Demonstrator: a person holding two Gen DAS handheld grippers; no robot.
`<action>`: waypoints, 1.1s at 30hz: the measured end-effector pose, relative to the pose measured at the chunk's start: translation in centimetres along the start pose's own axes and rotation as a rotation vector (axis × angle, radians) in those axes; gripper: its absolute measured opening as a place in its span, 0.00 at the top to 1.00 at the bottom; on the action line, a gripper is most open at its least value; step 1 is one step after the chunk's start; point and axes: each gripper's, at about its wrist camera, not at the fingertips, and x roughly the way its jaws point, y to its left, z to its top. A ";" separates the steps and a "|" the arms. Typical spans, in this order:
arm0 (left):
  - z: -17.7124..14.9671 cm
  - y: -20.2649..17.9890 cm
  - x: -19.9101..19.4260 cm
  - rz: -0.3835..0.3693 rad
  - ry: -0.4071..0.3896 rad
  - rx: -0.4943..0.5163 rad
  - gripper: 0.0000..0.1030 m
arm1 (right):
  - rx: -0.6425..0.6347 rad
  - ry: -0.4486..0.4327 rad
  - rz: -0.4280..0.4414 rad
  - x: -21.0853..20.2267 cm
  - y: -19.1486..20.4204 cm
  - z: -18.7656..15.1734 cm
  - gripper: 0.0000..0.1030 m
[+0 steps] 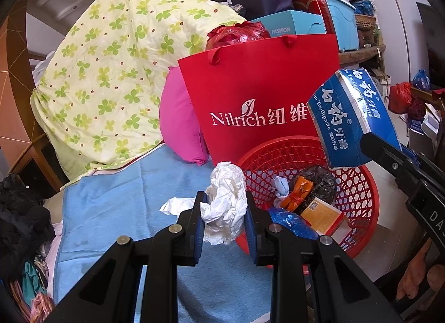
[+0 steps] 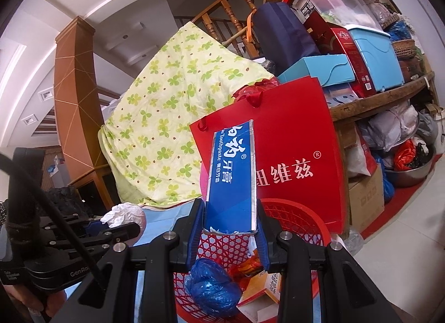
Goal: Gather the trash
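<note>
The left gripper (image 1: 224, 213) is clamped on a crumpled white tissue (image 1: 225, 206), held just left of the rim of the red basket (image 1: 358, 192) and above the blue towel (image 1: 116, 200) spread under it. The right gripper (image 2: 229, 228) is clamped on the lower end of a blue toothpaste box (image 2: 232, 175), which stands up over the basket directly below. Already in the basket lie a blue plastic bag (image 2: 212, 289), a black bag (image 1: 319, 181) and an orange box (image 1: 324, 216), so collecting looks well underway. Both held pieces have yet to be dropped in; beyond both grippers stands a red paper bag (image 1: 258, 95).
</note>
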 end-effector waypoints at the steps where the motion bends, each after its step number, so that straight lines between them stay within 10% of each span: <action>1: 0.0 0.0 0.1 -0.001 0.001 -0.001 0.74 | 0.001 0.001 -0.001 0.0 0.0 0.0 0.65; 33: -0.2 -0.6 1.5 -0.017 0.023 0.006 0.74 | 0.041 0.042 -0.008 0.4 -0.5 -0.6 0.65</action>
